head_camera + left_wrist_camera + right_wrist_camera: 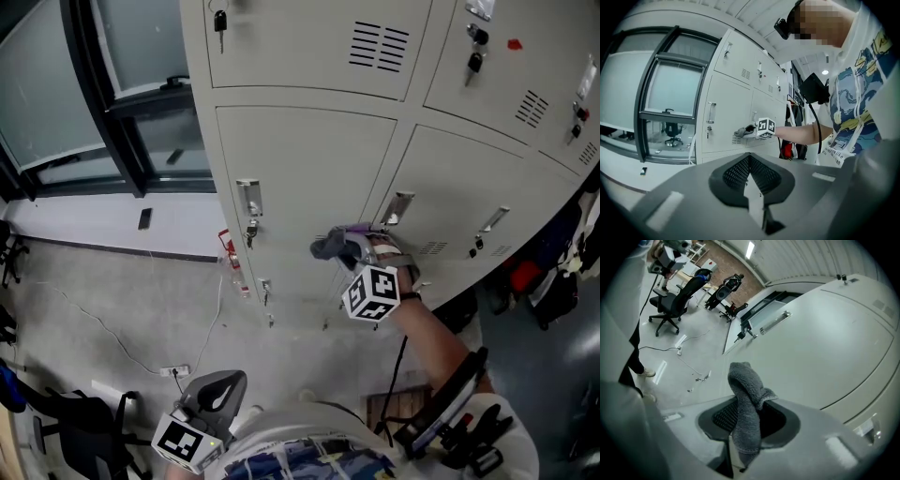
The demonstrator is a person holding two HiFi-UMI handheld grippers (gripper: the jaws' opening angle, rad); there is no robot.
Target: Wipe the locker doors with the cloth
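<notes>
Right gripper (349, 251) is up at the lower row of locker doors (309, 169), jaws clenched on the grey cloth (328, 247). Cloth sits at the right edge of the lower-left door, just by the seam w/ its neighbour. Left gripper (217, 392) hangs low by the person's body, well apart from the lockers, jaws closed w/ nothing btwn them.

Risks from here: cloth is pinched as one narrow bunch w/ a floppy loop past the tips. Drag across the metal could tug it loose or fold it aside, and then bare jaw scrapes paint. Handle (398, 208) sits just beside the cloth on the next door, and a key (251, 232) dangles on the left door. A wide swipe either way prob snags one, esp w/ that loose loop.

Hard to make out: whether the cloth actually touches the door. Head view suggests contact, but right gripper view only shows the loop in front of the panel. How deep the cloth sits in the jaws is hidden. Door bottoms are squashed by the steep angle, and the right-hand lockers are cut off at the frame edge
</notes>
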